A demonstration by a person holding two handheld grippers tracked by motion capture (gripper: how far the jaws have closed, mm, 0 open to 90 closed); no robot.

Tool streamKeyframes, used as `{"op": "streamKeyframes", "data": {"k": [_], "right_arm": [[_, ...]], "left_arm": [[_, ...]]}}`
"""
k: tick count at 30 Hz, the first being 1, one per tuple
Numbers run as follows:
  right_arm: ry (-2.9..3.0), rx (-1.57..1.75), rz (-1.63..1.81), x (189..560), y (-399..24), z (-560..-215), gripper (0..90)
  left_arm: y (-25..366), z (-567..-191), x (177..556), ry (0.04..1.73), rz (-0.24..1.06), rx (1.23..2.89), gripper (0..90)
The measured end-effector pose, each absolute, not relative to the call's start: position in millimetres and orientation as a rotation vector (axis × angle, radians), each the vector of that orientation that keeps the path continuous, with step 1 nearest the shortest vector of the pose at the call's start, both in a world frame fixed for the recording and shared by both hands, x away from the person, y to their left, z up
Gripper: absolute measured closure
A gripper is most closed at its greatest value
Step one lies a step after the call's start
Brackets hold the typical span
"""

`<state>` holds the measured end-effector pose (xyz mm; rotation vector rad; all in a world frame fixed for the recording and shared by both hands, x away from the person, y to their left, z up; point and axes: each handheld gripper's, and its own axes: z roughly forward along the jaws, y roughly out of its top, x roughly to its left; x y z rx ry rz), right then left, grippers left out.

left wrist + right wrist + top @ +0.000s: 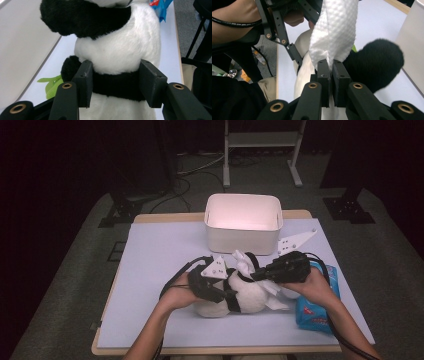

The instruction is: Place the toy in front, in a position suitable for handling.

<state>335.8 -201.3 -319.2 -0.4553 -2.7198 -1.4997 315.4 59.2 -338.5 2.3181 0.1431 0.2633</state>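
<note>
Panda [245, 295] lies on desk [150, 270], in front of white bin [243, 222]. Left gripper [116, 83] jaws squeeze panda's body, one on each side. Right gripper [330, 72] jaws pinch white wipe [334, 30] tight, holding it against panda. Blue pack [315, 307] sits just right of panda.

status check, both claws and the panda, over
left claw clamped on panda. right claw shut on white wipe over the panda. bin behind, path clear.

Panda's [117, 50] head (plus blue packet [160, 7]) cut off at top.
</note>
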Motion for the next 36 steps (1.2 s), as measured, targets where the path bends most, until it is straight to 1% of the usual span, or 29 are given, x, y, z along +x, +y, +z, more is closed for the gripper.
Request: {"op": "streamKeyframes", "data": {"k": [3,6,8,12,15,19,22,25,30,34,35,36], "right_arm": [[-2.767,-0.466,-1.445,334,-201,-322,84.9],[-2.766,-0.488,-1.412,335,-205,-332,84.9],[-2.724,-0.479,-1.440,335,-207,-336,84.9],[-2.724,-0.476,-1.431,333,-208,-337,84.9],[-2.729,-0.470,-1.411,331,-209,-337,84.9],[-2.721,-0.473,-1.409,332,-209,-339,84.9],[-2.718,-0.470,-1.403,332,-209,-340,84.9],[-2.718,-0.469,-1.400,332,-210,-340,84.9],[-2.714,-0.471,-1.399,331,-211,-341,84.8],[-2.715,-0.468,-1.398,331,-211,-341,84.8],[-2.716,-0.470,-1.399,331,-211,-341,84.8],[-2.720,-0.472,-1.395,331,-211,-341,84.7]], "left_arm": [[58,-337,316,0.151,0.256,2.330,45.8],[61,-336,316,0.171,0.243,2.331,37.0],[65,-336,316,0.170,0.240,2.332,33.6],[76,-334,317,0.215,0.257,2.346,23.9],[85,-337,320,0.246,0.251,2.361,20.5],[92,-345,325,0.274,0.192,2.341,17.0],[89,-350,328,0.284,0.151,2.355,11.3],[85,-356,329,0.290,0.120,2.363,8.3],[80,-358,331,0.289,0.109,2.381,5.9],[73,-360,330,0.260,0.143,2.412,5.8],[73,-359,328,0.247,0.164,2.418,9.8],[72,-359,327,0.244,0.184,2.417,16.3]]}}
